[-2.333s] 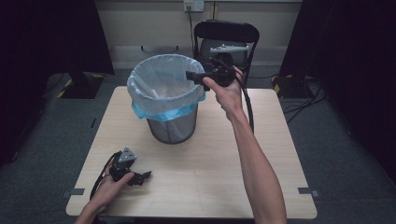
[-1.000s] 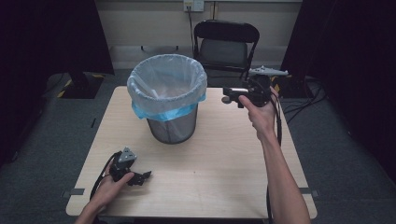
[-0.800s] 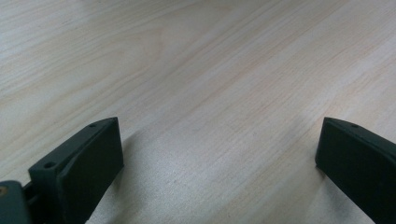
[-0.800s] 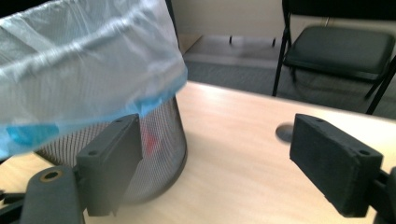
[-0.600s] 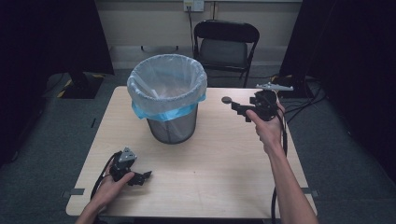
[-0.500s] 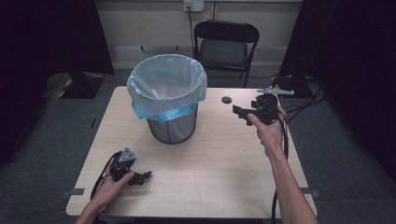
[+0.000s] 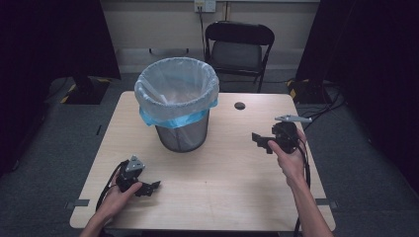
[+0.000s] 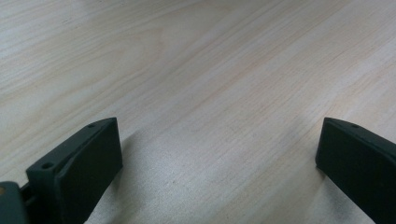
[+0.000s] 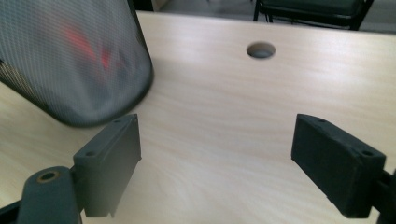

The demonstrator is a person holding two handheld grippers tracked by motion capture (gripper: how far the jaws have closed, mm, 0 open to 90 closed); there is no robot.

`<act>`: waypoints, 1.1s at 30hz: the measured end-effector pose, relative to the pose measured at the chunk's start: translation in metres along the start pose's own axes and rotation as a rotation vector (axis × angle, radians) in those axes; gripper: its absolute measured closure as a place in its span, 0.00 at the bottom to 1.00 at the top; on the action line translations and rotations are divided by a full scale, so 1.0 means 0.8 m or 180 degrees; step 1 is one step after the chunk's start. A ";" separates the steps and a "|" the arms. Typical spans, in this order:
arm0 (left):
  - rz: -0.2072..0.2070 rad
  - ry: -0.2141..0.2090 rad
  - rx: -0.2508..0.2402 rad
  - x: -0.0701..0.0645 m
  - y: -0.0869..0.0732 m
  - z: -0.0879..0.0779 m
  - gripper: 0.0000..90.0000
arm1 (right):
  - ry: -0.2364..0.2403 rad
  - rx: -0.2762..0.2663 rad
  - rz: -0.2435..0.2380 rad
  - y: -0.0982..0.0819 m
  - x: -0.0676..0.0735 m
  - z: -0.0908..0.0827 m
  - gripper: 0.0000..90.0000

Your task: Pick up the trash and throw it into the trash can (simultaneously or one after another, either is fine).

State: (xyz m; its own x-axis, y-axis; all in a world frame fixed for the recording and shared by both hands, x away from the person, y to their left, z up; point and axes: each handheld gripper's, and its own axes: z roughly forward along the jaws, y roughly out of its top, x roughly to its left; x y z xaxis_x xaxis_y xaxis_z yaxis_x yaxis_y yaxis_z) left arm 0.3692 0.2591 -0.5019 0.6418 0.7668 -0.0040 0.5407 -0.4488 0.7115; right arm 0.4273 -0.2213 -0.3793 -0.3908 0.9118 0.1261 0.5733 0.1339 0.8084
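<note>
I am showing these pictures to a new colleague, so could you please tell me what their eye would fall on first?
First, the mesh waste bin with its pale plastic liner, upright on the far left-centre of the wooden table. Next, the two black grippers: the right gripper held open above the table's right side, pointing toward the bin, and the left gripper open at the near left corner.

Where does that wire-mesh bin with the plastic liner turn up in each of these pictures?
High view: the bin stands on the table, left of centre, toward the far edge.
Right gripper view: the bin is at upper left, blurred and close.
Left gripper view: the left claw faces the wooden tabletop.
Shared landmark: the round hole in the tabletop, right of the bin; it is at top centre in the right gripper view.
</note>
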 end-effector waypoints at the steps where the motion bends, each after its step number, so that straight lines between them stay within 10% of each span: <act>1: 0.0001 0.0000 0.0000 0.000 0.000 0.000 0.00 | 0.0000 0.0000 0.0000 0.000 0.000 0.000 0.17; 14: 0.0012 0.0003 0.0002 0.000 0.000 0.000 0.00 | -0.0281 0.0350 0.0032 -0.094 -0.019 0.003 0.18; 28: 0.0017 0.0006 0.0003 0.000 0.000 0.000 0.00 | -0.0516 0.0801 -0.0110 -0.138 -0.006 0.039 0.16; 33: 0.0004 -0.0001 0.0002 0.000 0.000 0.000 0.00 | -0.0526 0.0718 -0.0148 -0.142 -0.003 0.042 0.14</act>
State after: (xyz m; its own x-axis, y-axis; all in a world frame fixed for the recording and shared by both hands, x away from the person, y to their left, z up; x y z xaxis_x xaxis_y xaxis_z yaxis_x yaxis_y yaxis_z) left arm 0.3693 0.2592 -0.5018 0.6427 0.7661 -0.0032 0.5401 -0.4501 0.7111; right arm 0.3874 -0.2258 -0.4909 -0.3083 0.9511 -0.0184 0.7105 0.2431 0.6604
